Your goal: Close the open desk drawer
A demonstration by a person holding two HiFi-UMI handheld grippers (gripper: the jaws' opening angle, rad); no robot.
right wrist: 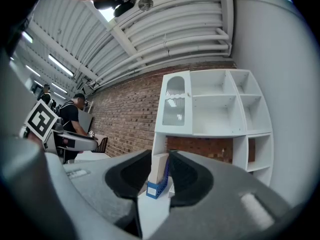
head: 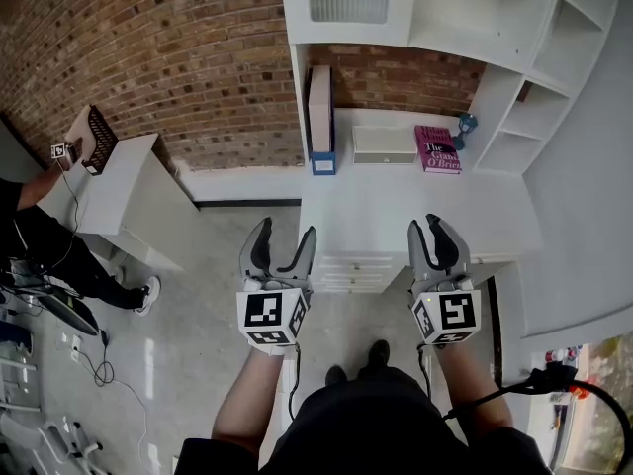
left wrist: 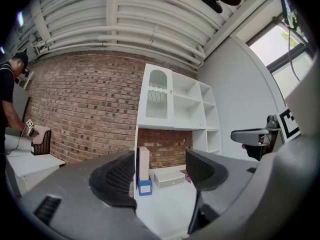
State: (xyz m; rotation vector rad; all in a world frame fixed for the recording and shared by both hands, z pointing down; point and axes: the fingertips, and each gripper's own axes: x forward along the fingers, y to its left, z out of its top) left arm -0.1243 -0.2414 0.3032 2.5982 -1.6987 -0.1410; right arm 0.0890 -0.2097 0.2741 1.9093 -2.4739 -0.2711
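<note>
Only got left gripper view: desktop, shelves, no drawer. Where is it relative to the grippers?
Observer: In the head view the drawer fronts show below the desk front edge, between the left gripper and right gripper. Neither touches them.
Operator: Right jaws?
Observer: In the right gripper view they stand apart by a narrow gap, with nothing between them.
Operator: What's on the floor there?
Observer: The person's shoes, just in front of the drawers.
</note>
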